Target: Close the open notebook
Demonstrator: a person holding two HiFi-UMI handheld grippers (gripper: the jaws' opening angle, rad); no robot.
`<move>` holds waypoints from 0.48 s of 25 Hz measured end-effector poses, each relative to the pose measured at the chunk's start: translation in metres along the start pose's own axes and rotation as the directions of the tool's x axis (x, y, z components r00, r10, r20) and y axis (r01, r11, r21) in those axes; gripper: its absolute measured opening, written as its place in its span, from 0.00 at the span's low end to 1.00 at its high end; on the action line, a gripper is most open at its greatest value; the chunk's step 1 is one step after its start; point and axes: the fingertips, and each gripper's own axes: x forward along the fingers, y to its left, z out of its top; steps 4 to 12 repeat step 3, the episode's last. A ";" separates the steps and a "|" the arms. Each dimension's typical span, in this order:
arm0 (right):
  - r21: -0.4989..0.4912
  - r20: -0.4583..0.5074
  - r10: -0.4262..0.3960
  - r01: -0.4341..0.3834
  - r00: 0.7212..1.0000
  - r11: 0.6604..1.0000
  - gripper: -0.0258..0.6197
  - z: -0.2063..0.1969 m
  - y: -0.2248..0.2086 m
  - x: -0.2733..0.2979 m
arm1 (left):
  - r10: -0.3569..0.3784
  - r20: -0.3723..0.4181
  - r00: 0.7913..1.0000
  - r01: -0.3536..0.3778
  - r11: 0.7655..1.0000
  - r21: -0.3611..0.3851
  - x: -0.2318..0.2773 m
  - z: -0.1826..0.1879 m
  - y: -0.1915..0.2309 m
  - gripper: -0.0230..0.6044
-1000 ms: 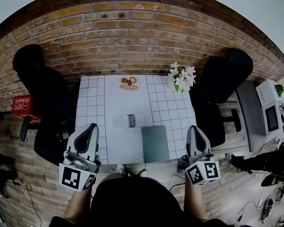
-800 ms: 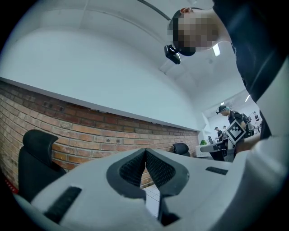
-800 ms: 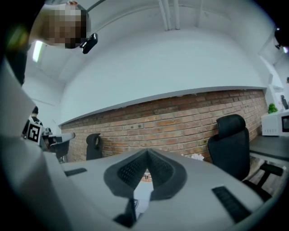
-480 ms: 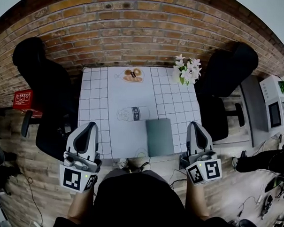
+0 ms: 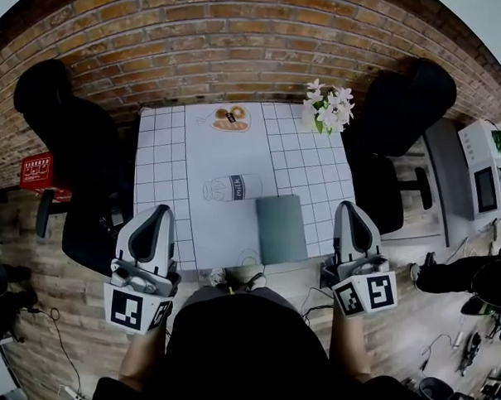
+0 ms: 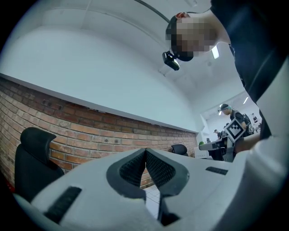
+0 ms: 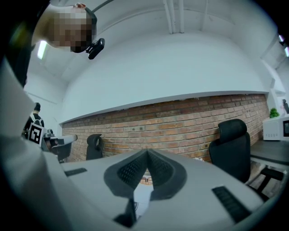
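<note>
As we look down from the head view, the notebook (image 5: 281, 229) lies flat on the table (image 5: 157, 149), close to the near edge and a little to the right of the middle. Only one grey-green cover shows, so it looks closed to us. It lies just beside the printed milk bottle (image 5: 232, 188) on the white checked top, and well apart from the printed plate of food (image 5: 230, 118) at the far side. The white flowers (image 5: 327, 107) stand at the far right corner.

We hold the left gripper (image 5: 161, 214) at the near left part of the table and the right gripper (image 5: 349, 209) at its right edge. The notebook is between them and neither one touches it.

In the left gripper view the jaws are pressed together, the ribbed pads (image 6: 131, 169) meet at the tip, and nothing is between them. The right gripper view shows the same: its jaws are clenched, with no thing between them.

A black office chair (image 5: 62, 137) stands left of the table and a second chair (image 5: 404, 106) stands to the right. The brick wall (image 5: 241, 45) is behind the table.
</note>
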 end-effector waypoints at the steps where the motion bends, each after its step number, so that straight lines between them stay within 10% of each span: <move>1: 0.000 0.001 -0.004 0.004 1.000 1.000 0.06 0.000 -0.001 -0.001 | -0.004 0.004 1.000 0.004 1.000 -0.004 0.002 0.000 -0.001 0.08; 12: 0.000 0.001 -0.015 0.015 1.000 1.000 0.06 0.000 -0.004 -0.003 | -0.012 0.010 1.000 0.012 1.000 -0.017 0.005 -0.002 -0.004 0.08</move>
